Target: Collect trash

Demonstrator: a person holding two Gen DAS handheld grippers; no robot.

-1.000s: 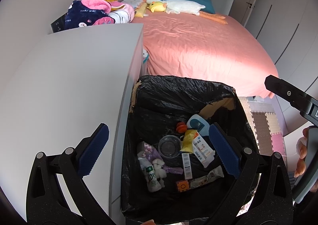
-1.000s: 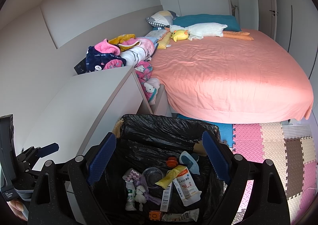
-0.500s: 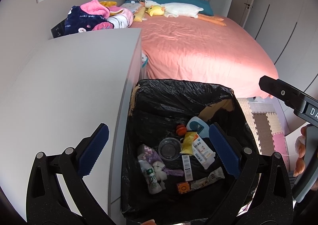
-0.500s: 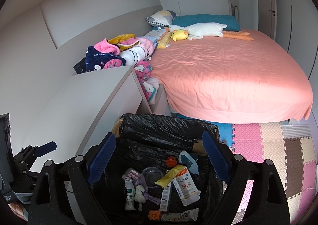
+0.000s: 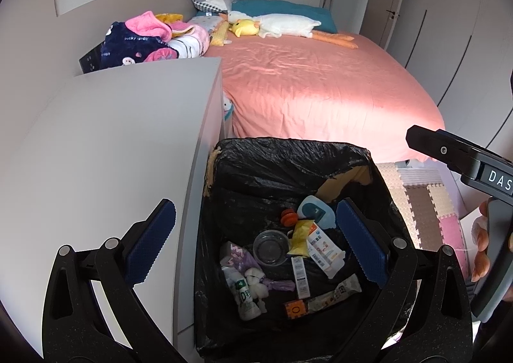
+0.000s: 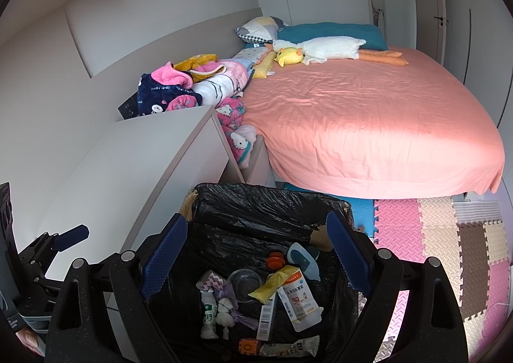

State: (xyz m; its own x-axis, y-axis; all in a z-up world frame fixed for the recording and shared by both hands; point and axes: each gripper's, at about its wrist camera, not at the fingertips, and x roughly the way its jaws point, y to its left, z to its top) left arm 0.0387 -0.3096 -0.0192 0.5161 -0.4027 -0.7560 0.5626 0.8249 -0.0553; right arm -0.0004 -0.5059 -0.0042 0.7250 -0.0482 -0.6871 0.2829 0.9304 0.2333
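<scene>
A bin with a black liner stands on the floor between a white cabinet and the bed. In it lie a clear cup, a yellow sachet, an orange cap, a white box, a small bottle and wrappers. My left gripper hovers open over the bin's left side, empty. My right gripper hovers open above the bin, also empty. Each gripper shows at the edge of the other's view: a right finger, a left finger.
The white cabinet top runs along the left, touching the bin. Behind it is a heap of folded clothes. The pink bed carries plush toys and pillows. Foam floor mats lie to the right. A hand holds the right gripper.
Almost nothing. The left wrist view has drifted slightly, so the bin sits a little lower in it. Both grippers stay open and empty.
</scene>
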